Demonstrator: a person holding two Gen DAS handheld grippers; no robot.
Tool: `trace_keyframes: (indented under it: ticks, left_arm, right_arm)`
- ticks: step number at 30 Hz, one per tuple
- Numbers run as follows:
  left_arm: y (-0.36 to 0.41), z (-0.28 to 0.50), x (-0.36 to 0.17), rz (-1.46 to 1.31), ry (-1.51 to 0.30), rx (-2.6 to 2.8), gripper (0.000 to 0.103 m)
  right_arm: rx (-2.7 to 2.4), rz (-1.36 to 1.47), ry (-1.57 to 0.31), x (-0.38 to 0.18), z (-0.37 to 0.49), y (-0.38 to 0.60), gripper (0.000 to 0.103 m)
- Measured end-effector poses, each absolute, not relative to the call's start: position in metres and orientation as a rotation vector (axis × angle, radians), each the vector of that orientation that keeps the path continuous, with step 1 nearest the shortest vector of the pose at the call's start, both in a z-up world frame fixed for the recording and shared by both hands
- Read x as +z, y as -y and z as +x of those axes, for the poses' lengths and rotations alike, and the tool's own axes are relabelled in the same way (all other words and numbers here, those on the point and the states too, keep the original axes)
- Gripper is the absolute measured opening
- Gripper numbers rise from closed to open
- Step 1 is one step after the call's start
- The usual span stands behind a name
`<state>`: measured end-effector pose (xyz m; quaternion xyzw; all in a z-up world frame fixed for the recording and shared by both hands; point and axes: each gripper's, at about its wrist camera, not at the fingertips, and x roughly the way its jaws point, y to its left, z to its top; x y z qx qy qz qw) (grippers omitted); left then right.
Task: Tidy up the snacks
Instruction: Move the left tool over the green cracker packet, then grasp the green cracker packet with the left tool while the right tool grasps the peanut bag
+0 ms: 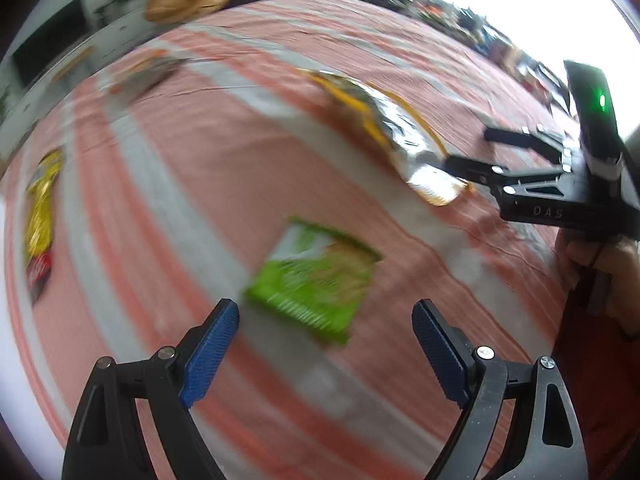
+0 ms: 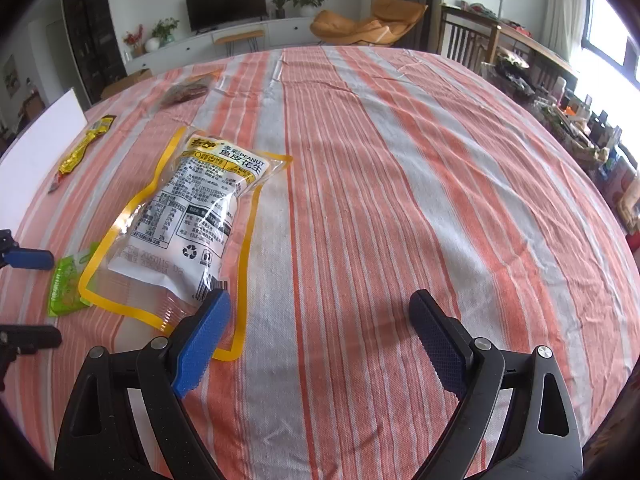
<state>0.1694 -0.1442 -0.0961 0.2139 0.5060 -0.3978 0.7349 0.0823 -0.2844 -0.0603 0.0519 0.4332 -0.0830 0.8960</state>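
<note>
A small green snack packet [image 1: 316, 280] lies flat on the striped cloth, just ahead of my open, empty left gripper [image 1: 326, 322]. It also shows in the right wrist view [image 2: 68, 280], partly under the peanut bag. The big yellow-edged peanut bag [image 2: 188, 224] lies left of my open, empty right gripper [image 2: 320, 312]; its left fingertip [image 2: 218, 308] overlaps the bag's near edge. In the left wrist view the peanut bag [image 1: 396, 136] lies beyond the green packet, with the right gripper [image 1: 468, 148] beside it. The left gripper [image 2: 36, 296] shows at the right wrist view's left edge.
A yellow and red snack packet [image 1: 40, 216] lies at the far left, also seen in the right wrist view [image 2: 84, 144]. A dark brown packet [image 2: 186, 92] lies at the far side. A white board [image 2: 36, 160] stands at the table's left edge. The orange-striped cloth [image 2: 400, 200] covers the table.
</note>
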Motion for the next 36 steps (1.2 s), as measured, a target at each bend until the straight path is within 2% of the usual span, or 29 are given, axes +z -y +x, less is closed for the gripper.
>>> trace_keyframes:
  ticks: [2, 4, 5, 6, 7, 8, 13, 14, 15, 16, 17, 18, 22, 26, 28, 29, 30, 31, 32, 36]
  left_arm:
    - [0.157, 0.168, -0.1, 0.537, -1.076, -0.841, 0.085]
    - [0.155, 0.169, -0.096, 0.491, -1.039, -0.817, 0.062]
    - [0.149, 0.172, -0.093, 0.444, -1.033, -0.804, 0.037]
    - [0.142, 0.175, -0.093, 0.415, -1.033, -0.765, 0.018]
    - [0.133, 0.179, -0.092, 0.38, -1.035, -0.721, 0.007]
    - [0.126, 0.183, -0.093, 0.335, -1.049, -0.693, 0.002]
    - [0.072, 0.18, -0.09, 0.141, -1.054, -0.554, 0.002]
    - [0.063, 0.179, -0.088, 0.097, -1.056, -0.572, 0.011]
    - [0.059, 0.18, -0.087, 0.077, -1.076, -0.58, 0.044]
    - [0.058, 0.182, -0.087, 0.075, -1.098, -0.574, 0.066]
    - [0.058, 0.184, -0.084, 0.076, -1.099, -0.556, 0.095]
    - [0.059, 0.183, -0.078, 0.069, -1.065, -0.544, 0.097]
    - [0.082, 0.185, -0.063, 0.031, -1.034, -0.576, 0.098]
    - [0.121, 0.189, -0.07, 0.147, -1.025, -0.535, 0.097]
    - [0.136, 0.19, -0.081, 0.222, -1.036, -0.501, 0.091]
    - [0.141, 0.191, -0.087, 0.259, -1.039, -0.476, 0.083]
    - [0.144, 0.192, -0.093, 0.283, -1.046, -0.452, 0.071]
    - [0.142, 0.193, -0.096, 0.267, -1.041, -0.459, 0.068]
    - [0.138, 0.193, -0.095, 0.243, -1.026, -0.458, 0.051]
    - [0.124, 0.197, -0.092, 0.186, -1.02, -0.43, 0.049]
  right_arm:
    - [-0.171, 0.11, -0.897, -0.06, 0.082, 0.285, 0.093]
    - [-0.171, 0.111, -0.897, -0.06, 0.082, 0.285, 0.093]
    - [-0.17, 0.112, -0.896, -0.06, 0.082, 0.285, 0.093]
    - [-0.168, 0.115, -0.895, -0.06, 0.081, 0.286, 0.093]
    - [-0.165, 0.118, -0.893, -0.059, 0.081, 0.286, 0.093]
    - [-0.162, 0.124, -0.89, -0.059, 0.081, 0.287, 0.093]
    - [-0.072, 0.3, -0.85, -0.047, 0.065, 0.303, 0.092]
    - [-0.054, 0.331, -0.817, -0.038, 0.058, 0.306, 0.092]
    - [-0.054, 0.333, -0.799, -0.033, 0.055, 0.306, 0.092]
    - [-0.055, 0.329, -0.789, -0.027, 0.054, 0.305, 0.092]
    - [-0.048, 0.33, -0.795, -0.023, 0.057, 0.304, 0.092]
    - [-0.032, 0.339, -0.807, -0.02, 0.062, 0.303, 0.092]
    - [0.028, 0.384, -0.836, -0.012, 0.08, 0.296, 0.092]
    - [0.028, 0.399, -0.85, -0.013, 0.086, 0.294, 0.092]
    - [0.028, 0.414, -0.863, -0.013, 0.087, 0.298, 0.092]
    - [0.025, 0.419, -0.867, -0.012, 0.087, 0.3, 0.092]
    - [0.019, 0.42, -0.871, -0.011, 0.088, 0.303, 0.092]
    - [0.012, 0.418, -0.876, -0.009, 0.089, 0.305, 0.092]
    - [0.005, 0.414, -0.884, -0.007, 0.091, 0.308, 0.092]
    - [0.034, 0.403, -0.965, -0.006, 0.111, 0.3, 0.092]
